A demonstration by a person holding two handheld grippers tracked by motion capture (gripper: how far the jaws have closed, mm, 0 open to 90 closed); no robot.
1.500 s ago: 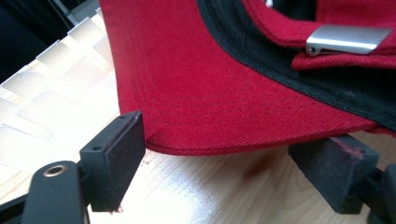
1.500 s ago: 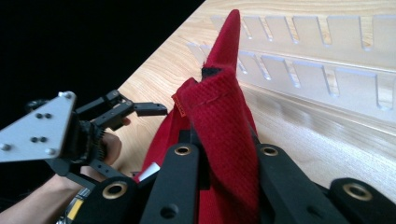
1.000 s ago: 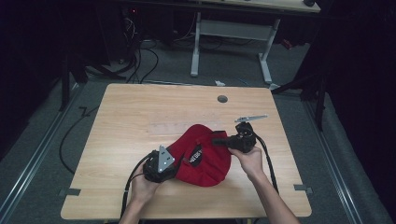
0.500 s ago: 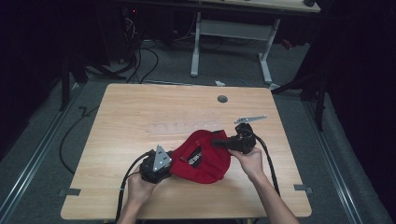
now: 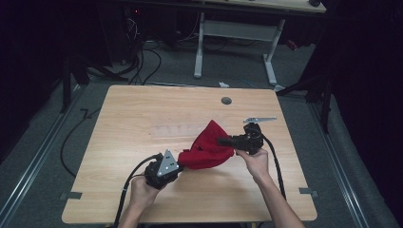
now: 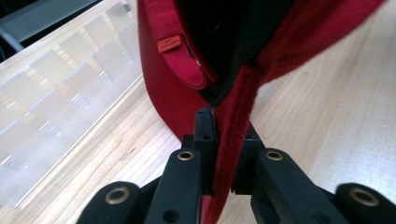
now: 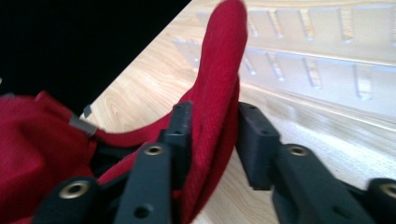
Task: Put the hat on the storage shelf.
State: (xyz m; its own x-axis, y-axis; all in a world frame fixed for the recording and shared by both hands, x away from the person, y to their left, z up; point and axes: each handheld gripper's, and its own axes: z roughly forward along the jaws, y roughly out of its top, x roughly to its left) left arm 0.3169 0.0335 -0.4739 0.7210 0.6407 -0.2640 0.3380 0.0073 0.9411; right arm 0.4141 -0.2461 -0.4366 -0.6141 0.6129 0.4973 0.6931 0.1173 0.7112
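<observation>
A red fabric cap (image 5: 209,145) lies bunched on the wooden table (image 5: 142,118), stretched between both grippers with one fold standing up. My left gripper (image 5: 183,160) is at its near left end. Its jaws have just been closing and now pinch the cap's red edge (image 6: 236,93) between the fingertips of the left gripper (image 6: 226,126). My right gripper (image 5: 223,141) is at the cap's right side. Its jaws have just been opening. A fold of the cap (image 7: 222,60) still stands between the right gripper's (image 7: 215,126) jaws, with a gap at the right pad.
A clear slotted plastic strip (image 5: 176,129) lies flat on the table just behind the cap. A round cable hole (image 5: 226,100) sits near the far edge. Another desk's white legs (image 5: 199,47) and floor cables (image 5: 142,52) lie beyond the table.
The cap went from lying spread out to bunched with a raised fold. The left jaws have closed on its edge and the right jaws have parted. Both hands stayed about in place.
</observation>
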